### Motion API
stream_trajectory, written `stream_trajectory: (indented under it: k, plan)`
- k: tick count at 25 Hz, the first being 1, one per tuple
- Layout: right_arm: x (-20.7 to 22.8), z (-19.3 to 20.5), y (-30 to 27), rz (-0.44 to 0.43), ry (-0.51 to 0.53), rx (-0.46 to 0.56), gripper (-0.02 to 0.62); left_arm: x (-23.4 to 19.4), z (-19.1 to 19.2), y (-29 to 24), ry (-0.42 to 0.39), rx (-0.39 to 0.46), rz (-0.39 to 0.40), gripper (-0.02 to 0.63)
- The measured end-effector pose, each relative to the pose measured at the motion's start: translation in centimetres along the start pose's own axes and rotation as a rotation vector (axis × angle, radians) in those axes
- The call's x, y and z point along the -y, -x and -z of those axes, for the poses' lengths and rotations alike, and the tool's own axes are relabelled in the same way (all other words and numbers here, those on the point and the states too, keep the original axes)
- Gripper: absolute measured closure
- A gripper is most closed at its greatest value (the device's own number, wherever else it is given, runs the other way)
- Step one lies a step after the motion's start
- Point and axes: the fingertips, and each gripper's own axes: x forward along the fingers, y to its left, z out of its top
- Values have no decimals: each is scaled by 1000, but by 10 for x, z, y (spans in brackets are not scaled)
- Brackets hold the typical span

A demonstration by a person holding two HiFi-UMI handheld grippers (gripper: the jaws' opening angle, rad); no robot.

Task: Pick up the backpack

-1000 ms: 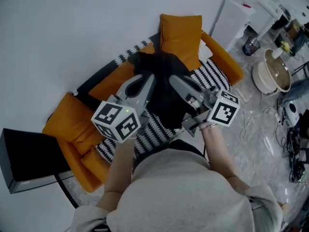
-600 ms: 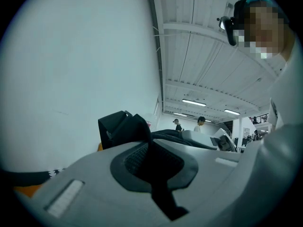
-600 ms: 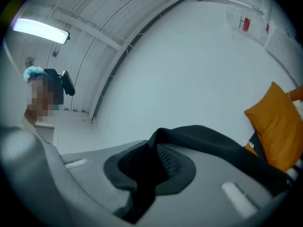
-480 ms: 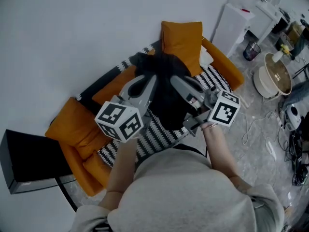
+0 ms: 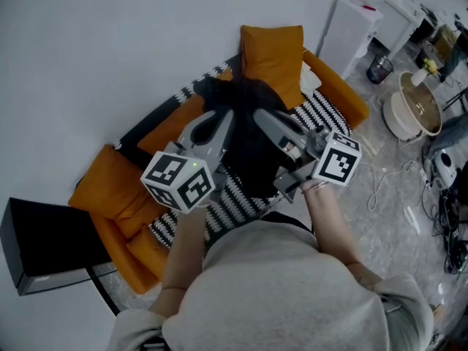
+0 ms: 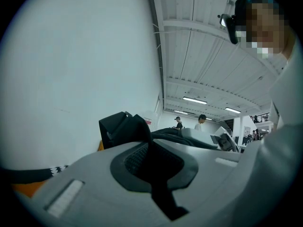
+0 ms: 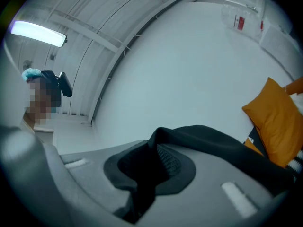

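In the head view the black backpack (image 5: pixel 252 141) hangs between both grippers, above the orange sofa (image 5: pixel 117 189). My left gripper (image 5: pixel 225 117) is shut on a black strap of the backpack (image 6: pixel 124 126), which sticks out past the closed jaws of the left gripper (image 6: pixel 152 156). My right gripper (image 5: pixel 259 117) is shut on a fold of the backpack (image 7: pixel 213 143), whose cloth runs through the pads of the right gripper (image 7: pixel 147 168). The two gripper tips sit close together at the top of the bag. The backpack's lower part is hidden behind the grippers.
An orange cushion (image 5: pixel 274 53) leans at the sofa's far end, and a black-and-white striped pad (image 5: pixel 235 199) covers the seat. A black box (image 5: pixel 44 243) stands at the left. At the right are a white cabinet (image 5: pixel 358 24), a round pot (image 5: pixel 413 108) and cables (image 5: pixel 395 189) on the floor.
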Motion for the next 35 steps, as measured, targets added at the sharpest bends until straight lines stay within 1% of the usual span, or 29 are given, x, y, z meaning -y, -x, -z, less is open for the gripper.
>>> stream_trajectory:
  k: [6, 12, 21, 30, 35]
  plan:
    - [-1, 0, 0, -4, -9, 7, 552, 1, -1, 1, 1, 8, -4, 591]
    - [-1, 0, 1, 11, -21, 8, 552, 3, 2, -2, 6, -4, -11, 591]
    - [-3, 1, 0, 11, -45, 14, 552, 5, 5, -4, 23, -19, 0, 591]
    - [-4, -1, 0, 22, -42, 14, 552, 7, 1, -6, 26, -13, 1, 591]
    - [-11, 11, 0, 12, -49, 6, 552, 9, 8, 6, 33, -21, 1, 591]
